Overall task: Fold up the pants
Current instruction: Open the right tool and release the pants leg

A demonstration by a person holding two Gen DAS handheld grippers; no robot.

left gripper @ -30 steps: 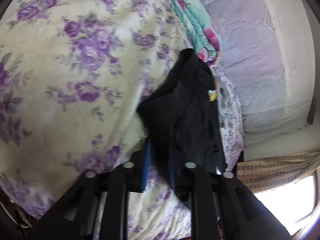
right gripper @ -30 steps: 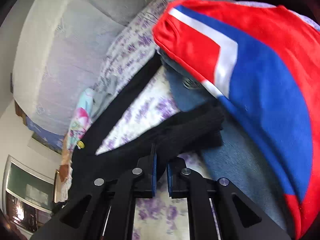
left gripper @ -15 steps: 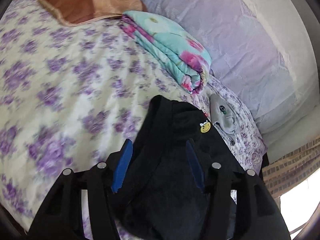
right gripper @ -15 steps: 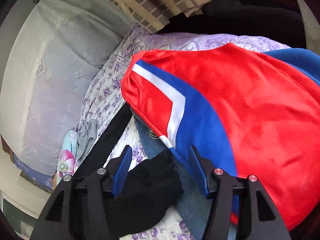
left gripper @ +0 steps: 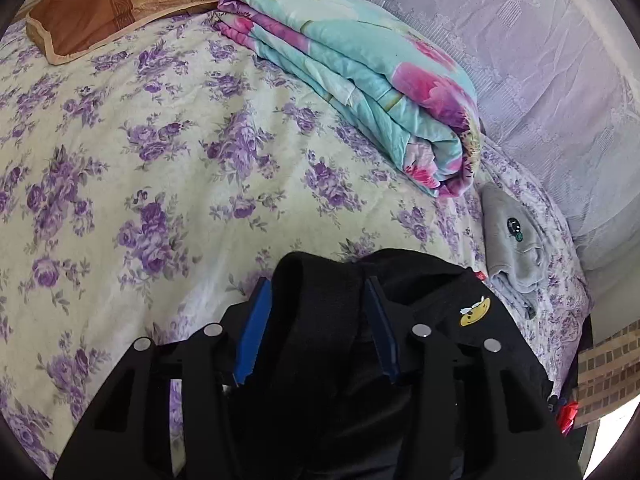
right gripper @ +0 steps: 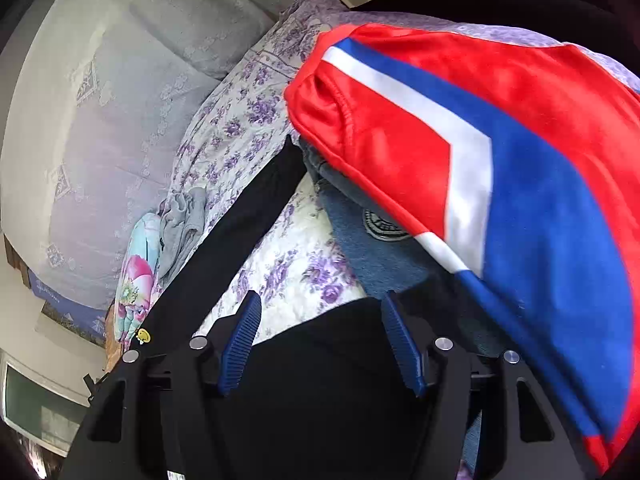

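Note:
Black pants (left gripper: pixel 440 292) with a yellow smiley badge (left gripper: pixel 474 306) lie on the purple-flowered bedsheet (left gripper: pixel 140 160). My left gripper (left gripper: pixel 318 320) is closing; a raised fold of the black fabric fills the gap between its blue pads, which touch it on both sides. In the right wrist view one black leg (right gripper: pixel 240 240) runs away diagonally to the left. The other end is bunched low between the fingers of my right gripper (right gripper: pixel 320 304). The right jaws are opening wide, and the pads stand clear of the fabric.
A folded turquoise and pink quilt (left gripper: pixel 360 80), a brown pillow (left gripper: pixel 100 12) and a small grey garment (left gripper: pixel 516 248) lie near the lilac lace wall cover (left gripper: pixel 540 60). A red, white and blue garment (right gripper: pixel 480 140) lies over blue denim (right gripper: pixel 380 260), right of my right gripper.
The left gripper let go of the pants, moved along them to the part by the badge, and narrowed around a fold. The right gripper released its end and pulled back and up.

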